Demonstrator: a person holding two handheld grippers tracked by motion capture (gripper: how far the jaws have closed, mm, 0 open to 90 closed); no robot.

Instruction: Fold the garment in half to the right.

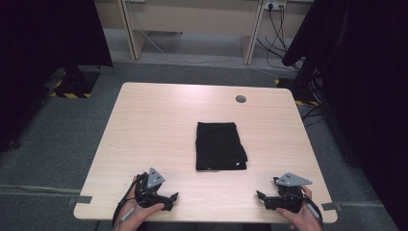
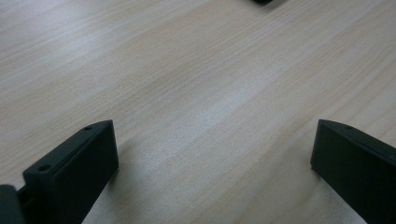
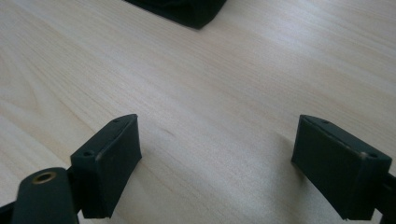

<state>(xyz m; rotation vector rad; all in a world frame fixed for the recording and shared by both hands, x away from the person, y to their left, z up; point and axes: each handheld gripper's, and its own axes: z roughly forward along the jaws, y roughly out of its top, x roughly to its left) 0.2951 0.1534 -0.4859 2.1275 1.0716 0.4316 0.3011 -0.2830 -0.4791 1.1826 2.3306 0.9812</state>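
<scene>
A folded black cloth lies mid-table, farther out than both grippers and between them; left gripper and right gripper rest near the table's near edge, jaws spread wide, holding nothing.

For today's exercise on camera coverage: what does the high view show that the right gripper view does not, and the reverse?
High view alone: the whole folded black cloth, the grey cable hole, both hands, the left tongs and the floor.

Right gripper view alone: a close look along the right tongs, jaws wide apart with nothing between.

Both: the wooden table and a cloth corner.
</scene>
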